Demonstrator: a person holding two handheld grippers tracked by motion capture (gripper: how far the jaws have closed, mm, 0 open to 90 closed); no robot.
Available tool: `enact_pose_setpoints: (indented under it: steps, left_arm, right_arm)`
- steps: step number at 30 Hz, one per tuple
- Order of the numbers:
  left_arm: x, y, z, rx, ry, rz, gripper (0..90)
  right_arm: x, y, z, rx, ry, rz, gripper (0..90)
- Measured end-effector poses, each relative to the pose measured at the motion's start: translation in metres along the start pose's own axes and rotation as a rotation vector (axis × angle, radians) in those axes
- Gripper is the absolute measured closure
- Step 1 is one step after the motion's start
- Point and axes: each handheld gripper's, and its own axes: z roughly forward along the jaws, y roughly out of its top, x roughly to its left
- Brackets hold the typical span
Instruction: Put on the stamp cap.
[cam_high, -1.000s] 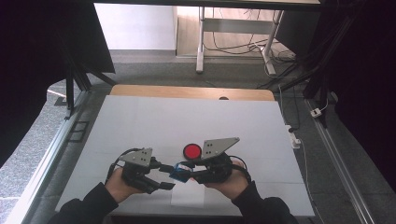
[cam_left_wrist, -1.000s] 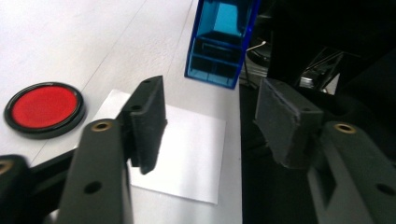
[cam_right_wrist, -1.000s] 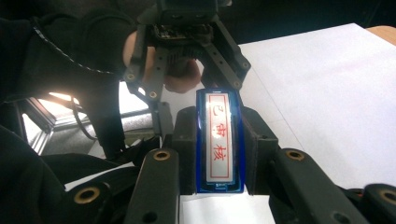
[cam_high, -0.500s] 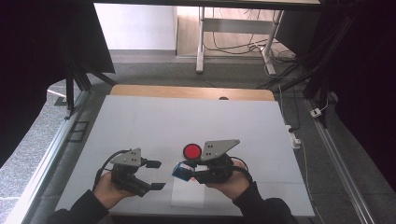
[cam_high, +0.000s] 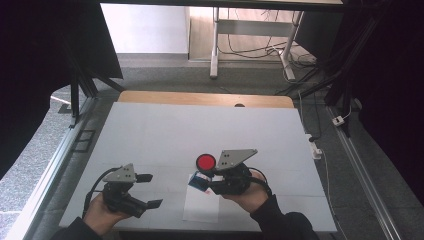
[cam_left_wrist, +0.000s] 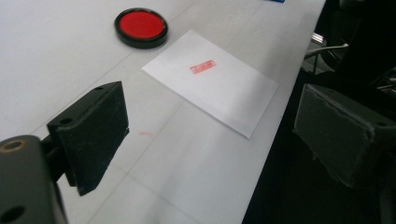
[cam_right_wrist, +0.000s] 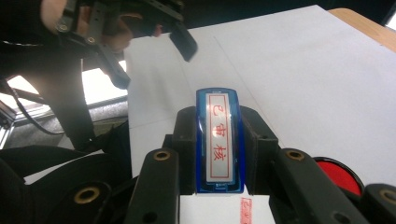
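Observation:
A blue stamp (cam_right_wrist: 219, 140) with a red-lettered label is clamped between the jaws of my right gripper (cam_right_wrist: 219, 156), which is shut on it. In the high view that stamp (cam_high: 198, 181) hangs over the top edge of a white sheet of paper (cam_high: 201, 207), with my right gripper (cam_high: 207, 185) just right of it. The paper (cam_left_wrist: 210, 84) bears a small red stamp mark (cam_left_wrist: 203, 66). A round red ink pad (cam_high: 205, 161) lies just behind the stamp. My left gripper (cam_high: 150, 190) stands to the left near the front edge. Its jaws have just been opening and nothing is between them.
The white tabletop (cam_high: 200, 125) stretches away behind both hands, with a wooden strip (cam_high: 200, 99) along its far edge. In the left gripper view the table's front edge (cam_left_wrist: 261, 154) runs under the right jaw. Black frames and cables stand beyond the table.
My left gripper has drawn away to the left from the stamp and the right gripper, and its jaws have spread apart. The right gripper with the stamp has stayed put.

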Motion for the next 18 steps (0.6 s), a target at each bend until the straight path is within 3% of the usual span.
enact_pose_setpoints:
  steps: [8, 18]
  left_arm:
    - [0.003, -0.017, -0.015, 0.001, 0.066, -0.076, 5.8]
    - [0.004, -0.032, -0.027, 0.007, 0.133, -0.122, 2.5]
  right_arm:
    - [-0.004, -0.003, -0.001, 0.013, -0.044, 0.018, 71.1]
    - [-0.009, -0.007, -0.003, 0.026, -0.083, 0.037, 71.1]
